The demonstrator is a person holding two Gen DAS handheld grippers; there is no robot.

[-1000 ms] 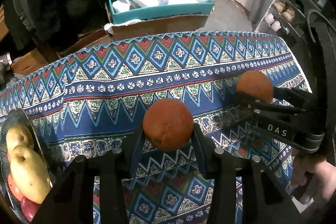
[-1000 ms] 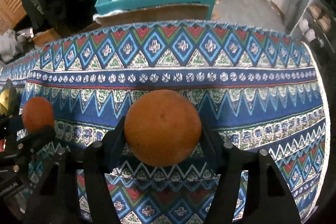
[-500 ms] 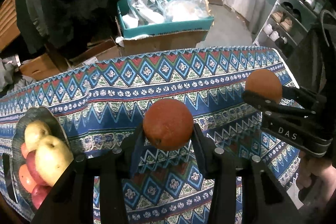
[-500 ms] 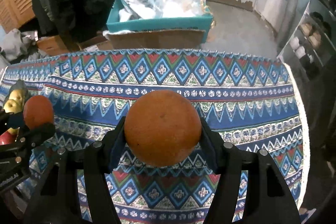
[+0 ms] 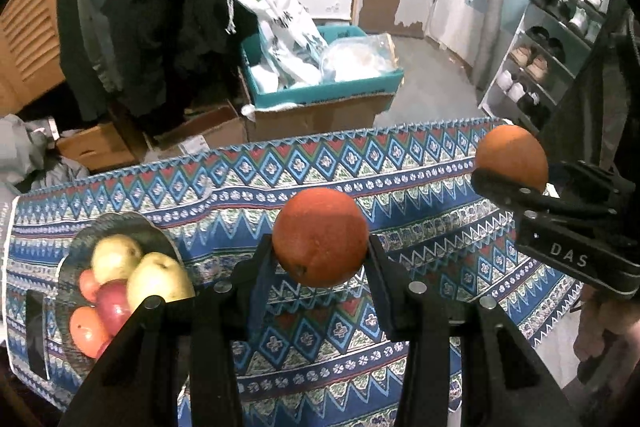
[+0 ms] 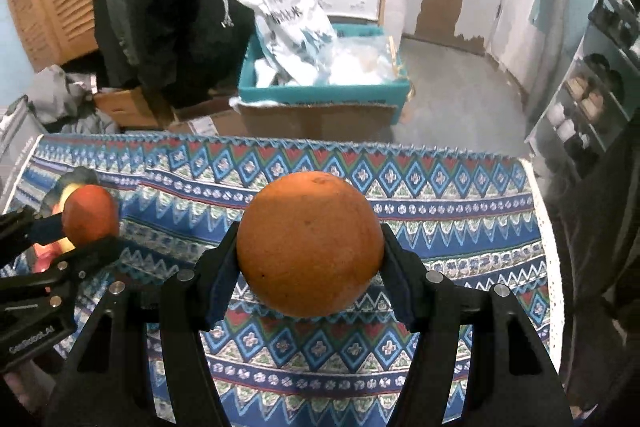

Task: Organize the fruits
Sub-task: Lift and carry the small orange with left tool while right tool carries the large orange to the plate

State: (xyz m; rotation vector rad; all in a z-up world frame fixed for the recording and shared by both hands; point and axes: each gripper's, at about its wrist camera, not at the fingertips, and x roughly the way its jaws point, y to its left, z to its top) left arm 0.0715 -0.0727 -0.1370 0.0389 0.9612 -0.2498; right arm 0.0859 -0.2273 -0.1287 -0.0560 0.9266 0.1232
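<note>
My left gripper [image 5: 320, 255] is shut on a dark orange [image 5: 320, 237], held in the air above the patterned tablecloth [image 5: 360, 179]. My right gripper [image 6: 310, 259] is shut on a larger, paler orange [image 6: 310, 243], also off the table. Each view shows the other one too: the right gripper's orange [image 5: 511, 157] at the right of the left wrist view, the left gripper's orange [image 6: 91, 215] at the left of the right wrist view. A dark plate [image 5: 132, 223] at the table's left end carries yellow pears [image 5: 158, 279], red apples and an orange.
Behind the table stand a teal box [image 5: 320, 93] of plastic bags on a cardboard carton, dark hanging coats and a wooden shelf. A shoe rack [image 5: 548, 59] fills the right side. A dark flat object [image 5: 36, 331] lies left of the plate. A hand [image 5: 604, 331] grips the right tool.
Both grippers have risen with their oranges and drawn back; the table looks smaller and more of the room shows. The fruit plate has come fully into the left wrist view.
</note>
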